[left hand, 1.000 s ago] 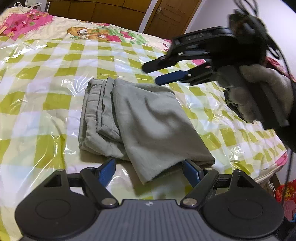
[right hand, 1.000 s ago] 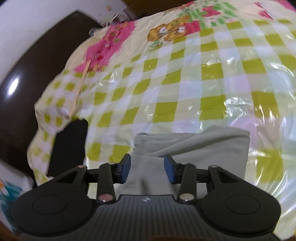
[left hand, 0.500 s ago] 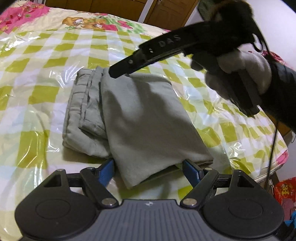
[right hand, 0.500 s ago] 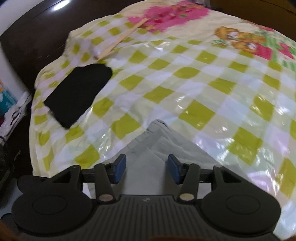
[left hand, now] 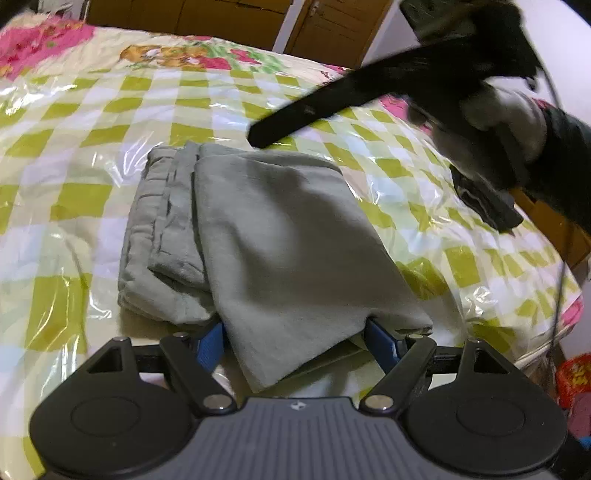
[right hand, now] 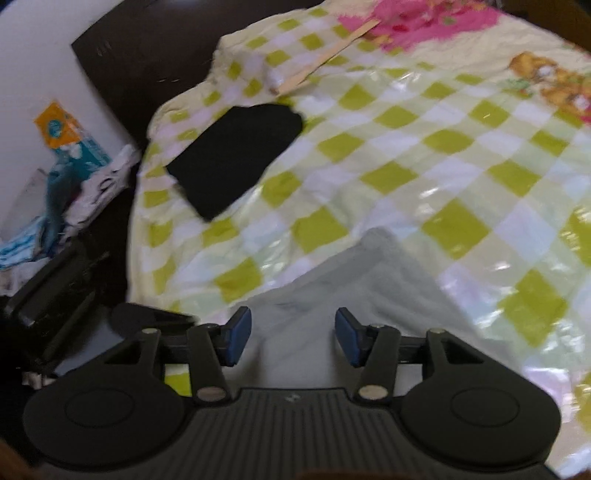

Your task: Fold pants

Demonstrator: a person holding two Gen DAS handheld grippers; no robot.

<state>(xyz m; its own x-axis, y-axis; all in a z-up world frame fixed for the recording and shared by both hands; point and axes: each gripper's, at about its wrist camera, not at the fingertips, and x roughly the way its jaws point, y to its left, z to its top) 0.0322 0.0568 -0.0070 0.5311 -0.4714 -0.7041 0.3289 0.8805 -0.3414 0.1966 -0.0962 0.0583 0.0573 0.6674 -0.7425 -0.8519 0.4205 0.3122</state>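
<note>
On the checked bedspread [left hand: 110, 136], folded grey pants [left hand: 266, 236], left hand-held gripper [left hand: 295, 343] and right hand-held gripper [right hand: 291, 334] both released, no legible writing.

A green-and-white checked bedspread [right hand: 424, 155] under glossy clear plastic is the landmark. On its near-left part lies a flat black cloth [right hand: 236, 155]; just beyond that, at the edge, a pale wooden stick [right hand: 328, 51]. Pink floral and cartoon bear prints [left hand: 159, 59] (blurred) cross its far end. Behind it stand brown wooden doors [left hand: 332, 26]. Left of it, off the bed, sits colourful clutter [right hand: 62, 155].
</note>
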